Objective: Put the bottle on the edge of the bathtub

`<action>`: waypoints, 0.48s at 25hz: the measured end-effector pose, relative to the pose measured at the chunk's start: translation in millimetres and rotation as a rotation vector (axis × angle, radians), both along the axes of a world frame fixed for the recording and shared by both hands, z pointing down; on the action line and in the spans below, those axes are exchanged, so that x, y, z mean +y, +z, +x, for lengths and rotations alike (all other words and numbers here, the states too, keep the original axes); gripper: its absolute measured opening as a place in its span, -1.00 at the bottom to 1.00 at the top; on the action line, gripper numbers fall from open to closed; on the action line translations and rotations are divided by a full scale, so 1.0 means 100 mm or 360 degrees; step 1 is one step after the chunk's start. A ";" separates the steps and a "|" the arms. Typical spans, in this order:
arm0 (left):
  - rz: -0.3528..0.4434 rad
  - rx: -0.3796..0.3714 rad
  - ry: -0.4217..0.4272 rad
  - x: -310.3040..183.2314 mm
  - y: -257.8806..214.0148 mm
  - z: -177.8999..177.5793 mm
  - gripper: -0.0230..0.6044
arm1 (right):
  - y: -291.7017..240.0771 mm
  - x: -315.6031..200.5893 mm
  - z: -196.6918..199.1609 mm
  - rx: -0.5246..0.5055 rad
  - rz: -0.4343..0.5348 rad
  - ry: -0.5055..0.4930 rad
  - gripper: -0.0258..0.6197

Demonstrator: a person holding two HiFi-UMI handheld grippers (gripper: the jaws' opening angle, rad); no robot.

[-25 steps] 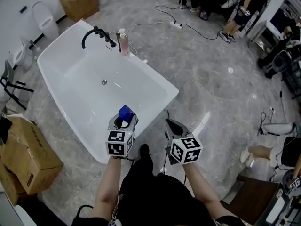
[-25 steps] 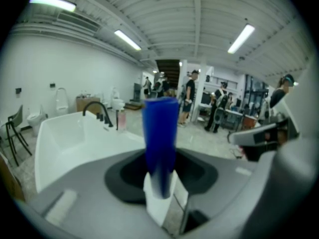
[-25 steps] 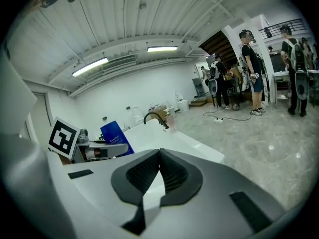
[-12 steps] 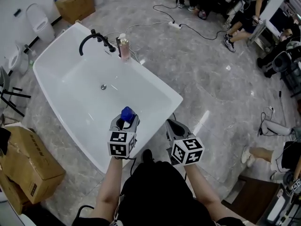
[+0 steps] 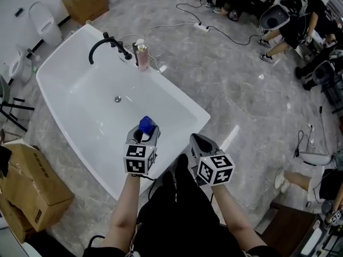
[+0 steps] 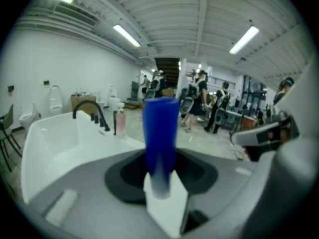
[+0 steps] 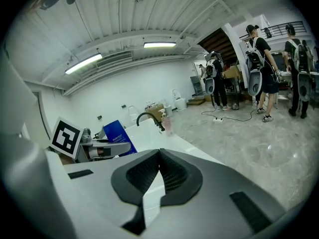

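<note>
My left gripper (image 5: 143,136) is shut on a blue bottle (image 5: 146,125), which stands up between its jaws over the near end of the white bathtub (image 5: 188,98). In the left gripper view the blue bottle (image 6: 160,133) rises upright from the jaws, with the bathtub (image 6: 50,133) beyond it to the left. My right gripper (image 5: 199,142) hangs just right of the tub's near corner, jaws closed on nothing. The right gripper view shows its shut gripper (image 7: 159,156), with the blue bottle (image 7: 118,133) and left gripper (image 7: 99,146) to the left.
A black faucet (image 5: 110,40) and a pink pump bottle (image 5: 142,55) stand on the tub's far rim. Cardboard boxes (image 5: 32,186) lie left of the tub. A cable with a power strip (image 5: 201,28) crosses the marble floor. People (image 5: 284,20) stand at the far right.
The blue bottle stays in the left gripper. Both grippers hold nearly the same place by the tub's near corner. The head view has shifted slightly and the people at the back have moved.
</note>
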State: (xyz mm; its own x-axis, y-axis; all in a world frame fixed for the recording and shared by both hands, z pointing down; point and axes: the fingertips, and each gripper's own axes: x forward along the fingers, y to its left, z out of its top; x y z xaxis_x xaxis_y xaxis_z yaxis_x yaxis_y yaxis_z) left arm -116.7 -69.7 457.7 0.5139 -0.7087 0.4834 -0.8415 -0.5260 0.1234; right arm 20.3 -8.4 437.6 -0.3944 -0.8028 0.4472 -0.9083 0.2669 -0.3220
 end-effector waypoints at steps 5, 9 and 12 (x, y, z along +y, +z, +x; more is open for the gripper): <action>0.0007 -0.0022 -0.0028 -0.31 0.03 0.08 -0.41 | 0.05 -0.28 0.10 -0.0016 -0.0010 -0.0029 -0.91; -0.0003 -0.0033 -0.0062 -0.60 0.09 0.16 -0.41 | 0.11 -0.56 0.14 -0.0023 -0.0023 -0.0076 -0.91; -0.0023 -0.0043 -0.0085 -0.79 0.16 0.21 -0.41 | 0.17 -0.77 0.15 -0.0036 -0.0045 -0.0112 -0.91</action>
State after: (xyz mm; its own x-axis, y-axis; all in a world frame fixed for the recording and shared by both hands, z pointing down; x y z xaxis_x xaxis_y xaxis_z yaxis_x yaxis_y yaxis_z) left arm -96.0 -148.9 473.8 0.4619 -0.7277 0.5070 -0.8716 -0.4783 0.1075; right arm 34.9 -85.5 454.6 -0.4595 -0.7600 0.4596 -0.8802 0.3203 -0.3502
